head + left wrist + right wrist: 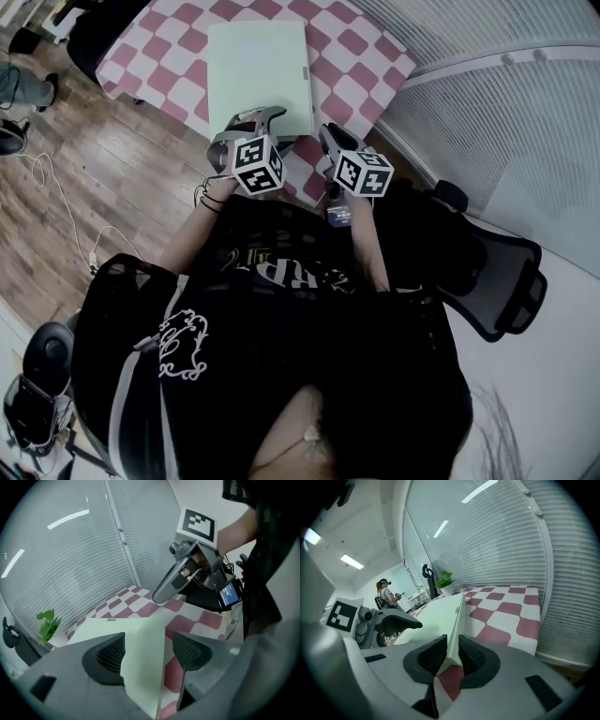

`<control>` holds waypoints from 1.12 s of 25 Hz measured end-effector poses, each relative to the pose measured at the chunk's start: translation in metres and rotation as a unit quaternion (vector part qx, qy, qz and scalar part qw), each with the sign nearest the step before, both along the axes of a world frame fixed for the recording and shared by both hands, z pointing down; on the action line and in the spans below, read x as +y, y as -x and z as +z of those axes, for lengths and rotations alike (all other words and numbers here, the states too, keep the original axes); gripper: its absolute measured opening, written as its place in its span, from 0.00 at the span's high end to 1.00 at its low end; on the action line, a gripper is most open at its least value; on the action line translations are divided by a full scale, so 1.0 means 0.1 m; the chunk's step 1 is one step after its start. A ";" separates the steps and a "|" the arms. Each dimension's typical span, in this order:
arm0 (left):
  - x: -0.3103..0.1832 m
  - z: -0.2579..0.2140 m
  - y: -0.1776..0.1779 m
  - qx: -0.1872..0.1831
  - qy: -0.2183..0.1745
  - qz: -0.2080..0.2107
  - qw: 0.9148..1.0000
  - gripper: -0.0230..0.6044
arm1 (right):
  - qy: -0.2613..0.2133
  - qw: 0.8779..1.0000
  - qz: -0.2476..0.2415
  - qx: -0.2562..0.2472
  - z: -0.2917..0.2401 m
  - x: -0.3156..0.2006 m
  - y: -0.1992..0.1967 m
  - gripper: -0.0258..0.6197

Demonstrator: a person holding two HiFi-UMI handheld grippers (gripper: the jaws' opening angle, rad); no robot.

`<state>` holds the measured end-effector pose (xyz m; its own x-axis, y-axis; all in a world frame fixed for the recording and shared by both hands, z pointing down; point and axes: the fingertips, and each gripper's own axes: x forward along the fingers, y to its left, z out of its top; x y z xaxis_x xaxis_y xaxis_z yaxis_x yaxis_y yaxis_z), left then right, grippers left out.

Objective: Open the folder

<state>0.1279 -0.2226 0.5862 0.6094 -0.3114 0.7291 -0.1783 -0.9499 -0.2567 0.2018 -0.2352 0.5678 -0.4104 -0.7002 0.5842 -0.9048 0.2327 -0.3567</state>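
**A:** How far along is the job?

**B:** Hardly begun, I'd judge. The right tool [450,654] has its jaws closed on the near corner of the folder [433,618], with the pale green edge pinched between the pads. The left tool [145,648] has its jaws wide apart. The folder's near edge runs up between them, but neither pad presses on it.

**A:** So the cover isn't up?

**B:** Not that I can see. Ahead of both tools the folder lies flat and closed on the checked desk [506,620]. A small clasp [456,612] sits on the edge that runs away from the right tool. Lifting the cover and swinging it over is all left to do, and I'd guess the clasp has to give first.

**A:** Anything inside?

**B:** I can't tell, since it's shut and nothing pokes out.

**A:** Any other containers?

**B:** Only one. Past the far end of the folder, well beyond the tools, a white pot [448,590] holds a leafy green plant [445,579].
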 end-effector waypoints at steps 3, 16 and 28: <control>-0.04 0.12 0.03 -0.021 -0.005 -0.002 1.000 0.46 | 0.020 0.999 0.018 -0.021 0.10 -0.03 -0.01 0.90; -0.16 0.19 0.20 0.011 0.047 -0.070 0.996 0.47 | 0.058 0.998 0.014 -0.021 0.41 -0.01 0.06 0.89; -0.06 0.09 0.20 0.048 0.063 -0.070 0.994 0.67 | 0.075 0.996 0.000 -0.057 0.45 0.03 0.27 0.78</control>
<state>0.1080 -0.2285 0.5953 0.6347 -0.3082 0.7086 -0.3283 -0.9377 -0.1137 0.1752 -0.2319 0.6131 -0.4796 -0.6083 0.6324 -0.8568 0.1691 -0.4872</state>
